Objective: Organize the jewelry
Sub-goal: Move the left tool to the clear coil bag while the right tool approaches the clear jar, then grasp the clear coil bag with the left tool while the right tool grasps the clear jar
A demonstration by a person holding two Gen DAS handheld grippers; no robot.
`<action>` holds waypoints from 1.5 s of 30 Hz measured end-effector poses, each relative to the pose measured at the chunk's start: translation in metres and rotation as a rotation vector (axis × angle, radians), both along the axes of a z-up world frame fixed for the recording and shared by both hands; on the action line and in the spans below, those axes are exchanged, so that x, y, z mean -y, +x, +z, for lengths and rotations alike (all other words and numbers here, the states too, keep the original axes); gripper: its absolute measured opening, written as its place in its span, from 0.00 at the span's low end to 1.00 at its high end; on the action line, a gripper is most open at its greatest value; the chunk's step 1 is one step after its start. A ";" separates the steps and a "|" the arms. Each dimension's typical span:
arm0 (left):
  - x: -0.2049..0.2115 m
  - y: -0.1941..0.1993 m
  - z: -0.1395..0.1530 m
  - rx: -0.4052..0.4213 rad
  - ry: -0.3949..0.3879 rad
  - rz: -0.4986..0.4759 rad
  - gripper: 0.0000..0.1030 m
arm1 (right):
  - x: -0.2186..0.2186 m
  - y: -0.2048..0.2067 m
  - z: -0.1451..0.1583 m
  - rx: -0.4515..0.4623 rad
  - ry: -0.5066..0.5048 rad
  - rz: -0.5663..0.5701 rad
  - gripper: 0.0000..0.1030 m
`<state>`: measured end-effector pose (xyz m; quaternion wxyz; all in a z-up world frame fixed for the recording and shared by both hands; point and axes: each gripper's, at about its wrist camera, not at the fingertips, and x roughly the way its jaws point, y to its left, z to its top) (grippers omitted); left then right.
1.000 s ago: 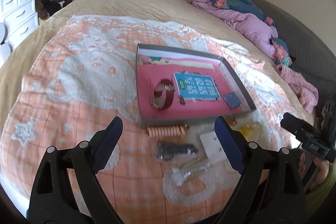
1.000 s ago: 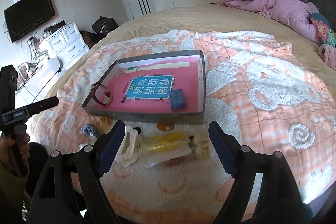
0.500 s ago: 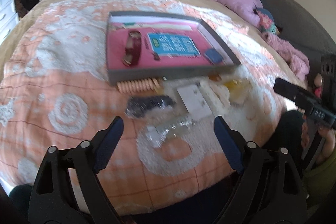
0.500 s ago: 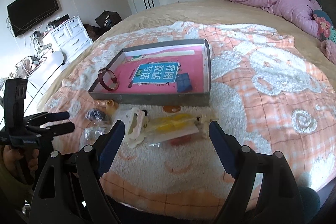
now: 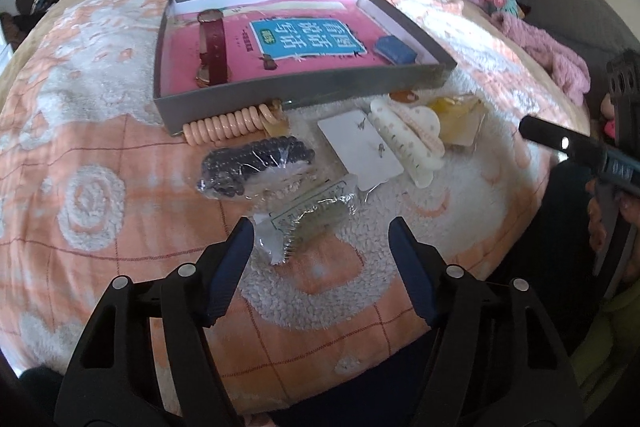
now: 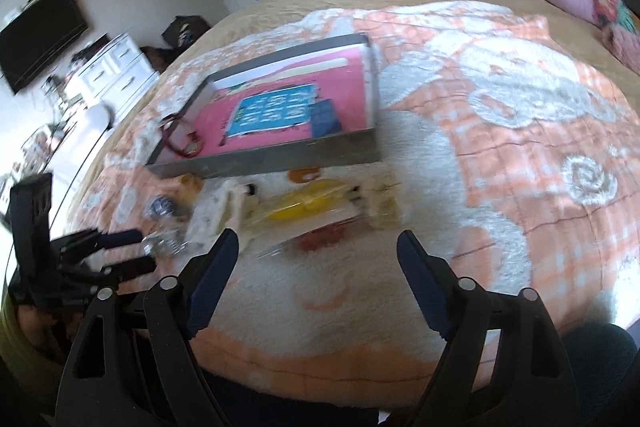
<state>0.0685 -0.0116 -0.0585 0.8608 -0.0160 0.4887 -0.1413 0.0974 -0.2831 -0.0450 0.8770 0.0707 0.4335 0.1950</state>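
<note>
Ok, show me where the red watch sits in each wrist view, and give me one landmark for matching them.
Left wrist view: the red watch lies upper left of centre, inside the grey tray at its left end.
Right wrist view: the red watch is left of centre, blurred, at the tray's near-left corner.
Shared landmark: the blue printed card on the tray's pink floor, right of the watch.

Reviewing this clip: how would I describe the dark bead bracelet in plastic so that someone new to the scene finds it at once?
Start at the grey tray with the pink lining on the bed. Just in front of its near wall lies a peach spiral hair tie. The bagged bead bracelet lies on the blanket right in front of that, left of the white card: the only dark, beaded item in crinkled clear wrap.
</note>
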 end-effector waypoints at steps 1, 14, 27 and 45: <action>0.002 0.001 -0.002 -0.002 0.009 -0.005 0.60 | 0.003 0.005 -0.003 -0.009 -0.010 -0.016 0.65; 0.007 0.013 -0.017 -0.001 0.066 -0.031 0.60 | 0.006 0.048 -0.025 -0.053 -0.066 -0.007 0.43; 0.009 0.022 -0.019 0.017 0.083 -0.024 0.49 | 0.008 0.060 -0.036 -0.079 -0.027 0.009 0.34; 0.001 -0.003 0.003 0.048 0.003 -0.029 0.32 | 0.020 0.032 -0.004 0.017 0.023 0.005 0.34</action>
